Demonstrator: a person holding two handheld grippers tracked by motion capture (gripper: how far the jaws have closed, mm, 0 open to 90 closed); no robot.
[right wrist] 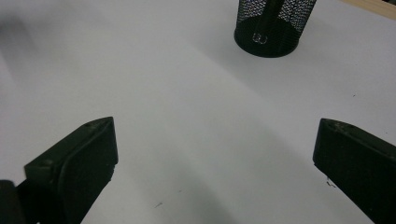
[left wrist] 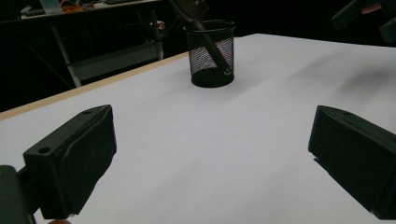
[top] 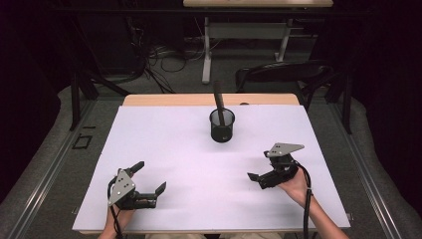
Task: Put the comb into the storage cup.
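Mesh cup with a dark tool, perhaps a microphone — well beyond left gripper and right gripper, jaws spread, empty.

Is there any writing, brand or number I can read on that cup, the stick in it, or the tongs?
None can be read. The mesh cup and the dark stick in it bear no legible print. The left tongs and right tongs show only bare black jaws and grey plates. The white table is unmarked.
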